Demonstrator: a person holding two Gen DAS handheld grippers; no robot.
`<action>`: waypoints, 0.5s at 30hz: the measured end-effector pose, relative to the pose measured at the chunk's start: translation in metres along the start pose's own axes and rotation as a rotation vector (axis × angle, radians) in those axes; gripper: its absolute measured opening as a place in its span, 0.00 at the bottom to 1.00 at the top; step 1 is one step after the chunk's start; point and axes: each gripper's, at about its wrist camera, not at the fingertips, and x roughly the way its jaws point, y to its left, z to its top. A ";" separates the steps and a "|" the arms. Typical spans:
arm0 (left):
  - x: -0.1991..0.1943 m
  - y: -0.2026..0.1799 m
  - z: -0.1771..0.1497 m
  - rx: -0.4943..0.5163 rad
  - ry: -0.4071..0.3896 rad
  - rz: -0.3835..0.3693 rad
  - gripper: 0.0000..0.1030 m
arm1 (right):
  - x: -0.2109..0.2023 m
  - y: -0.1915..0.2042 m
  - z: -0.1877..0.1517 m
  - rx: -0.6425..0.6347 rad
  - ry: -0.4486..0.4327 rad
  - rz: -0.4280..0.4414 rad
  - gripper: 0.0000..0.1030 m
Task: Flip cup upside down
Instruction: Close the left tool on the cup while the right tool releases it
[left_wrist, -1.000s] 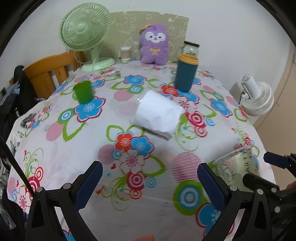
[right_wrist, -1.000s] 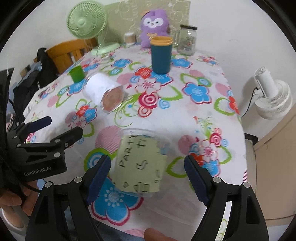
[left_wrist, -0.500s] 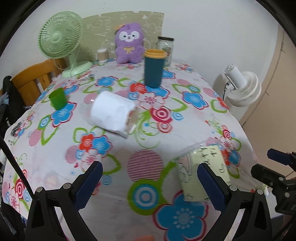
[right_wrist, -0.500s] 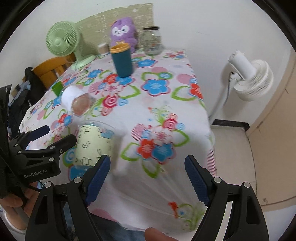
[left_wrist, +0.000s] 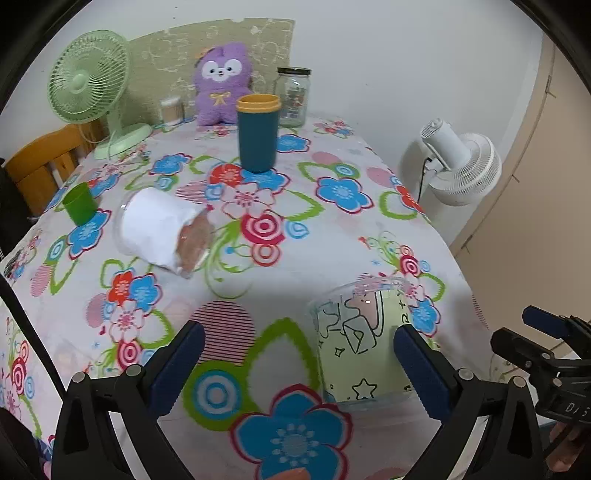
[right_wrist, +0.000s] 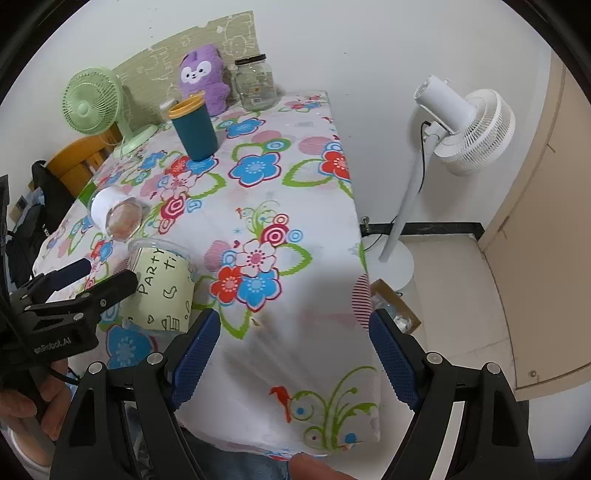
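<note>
Floral tablecloth (right_wrist: 295, 192) carries a pale-green cup (right_wrist: 162, 291) reading "PARTY".

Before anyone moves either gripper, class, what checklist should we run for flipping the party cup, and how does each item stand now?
1. Left gripper open: ok.
2. Right gripper open and holding nothing: ok.
3. Party cup standing on the flowered tablecloth: ok.
4. Party cup centred between the left fingers: not ok; it sits off toward one finger.
5. White-sleeved cup, lying on its side, apart from the party cup: ok.
6. Party cup empty: cannot tell.
</note>
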 end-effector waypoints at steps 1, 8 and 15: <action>0.001 -0.003 0.000 0.006 0.003 -0.004 1.00 | 0.000 -0.001 0.000 0.003 0.000 0.001 0.82; 0.012 -0.021 -0.003 0.024 0.029 -0.038 1.00 | 0.002 -0.017 -0.003 0.032 0.006 -0.009 0.82; 0.022 -0.033 -0.004 0.022 0.055 -0.078 1.00 | 0.005 -0.027 -0.006 0.053 0.013 -0.022 0.82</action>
